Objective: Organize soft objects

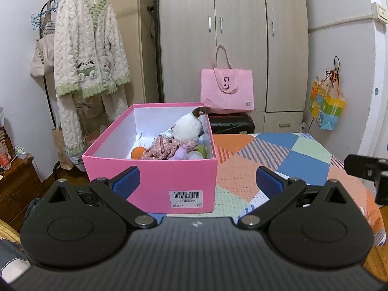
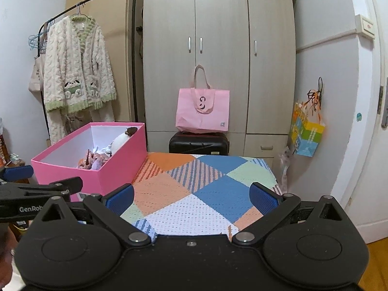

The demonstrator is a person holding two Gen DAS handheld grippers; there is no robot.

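Blue ribbed claw pads, pink cardboard box

My left tongs face the pink box, whose near wall blocks the way straight ahead; its open top gives passage above the soft toys. Before my right tongs the patchwork worktop lies bare as far as the black suitcase.
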